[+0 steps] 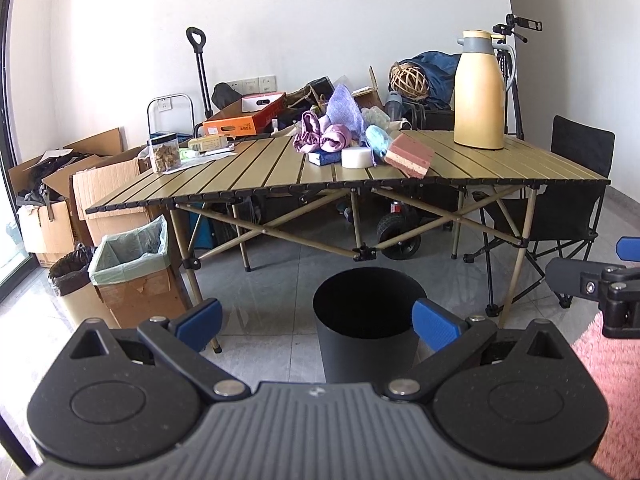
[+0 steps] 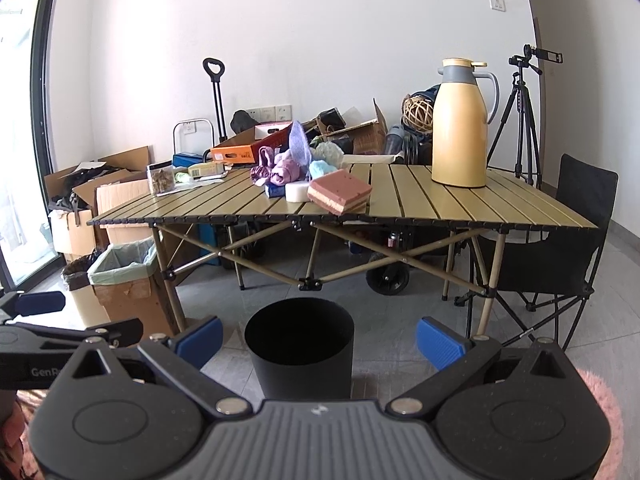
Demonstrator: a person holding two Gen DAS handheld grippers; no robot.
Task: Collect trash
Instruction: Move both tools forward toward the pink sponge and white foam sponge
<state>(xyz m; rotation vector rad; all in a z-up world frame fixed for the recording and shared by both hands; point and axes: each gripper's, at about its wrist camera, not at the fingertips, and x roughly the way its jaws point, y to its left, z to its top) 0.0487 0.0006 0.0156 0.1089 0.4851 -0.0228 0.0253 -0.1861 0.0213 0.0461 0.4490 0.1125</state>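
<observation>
Progress: nothing looks collected yet; the black bin [image 1: 368, 312] on the floor shows only a dark inside.
Trash: a heap of cloths, sponge [image 1: 409, 155] and tape roll [image 1: 357, 157] sits mid-bench [image 1: 240, 172].
Left tool [image 1: 316, 322]: spread wide, holding nothing.
Right tool [image 2: 319, 338]: spread wide, holding nothing.
Left to do: likely all of it.

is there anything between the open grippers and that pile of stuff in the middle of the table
Yes. The black bin stands on the floor directly ahead of both the left gripper and the right gripper, between them and the table. The pile lies back from the table's near edge, behind the pink sponge block. Both jaws are open and empty.
</observation>
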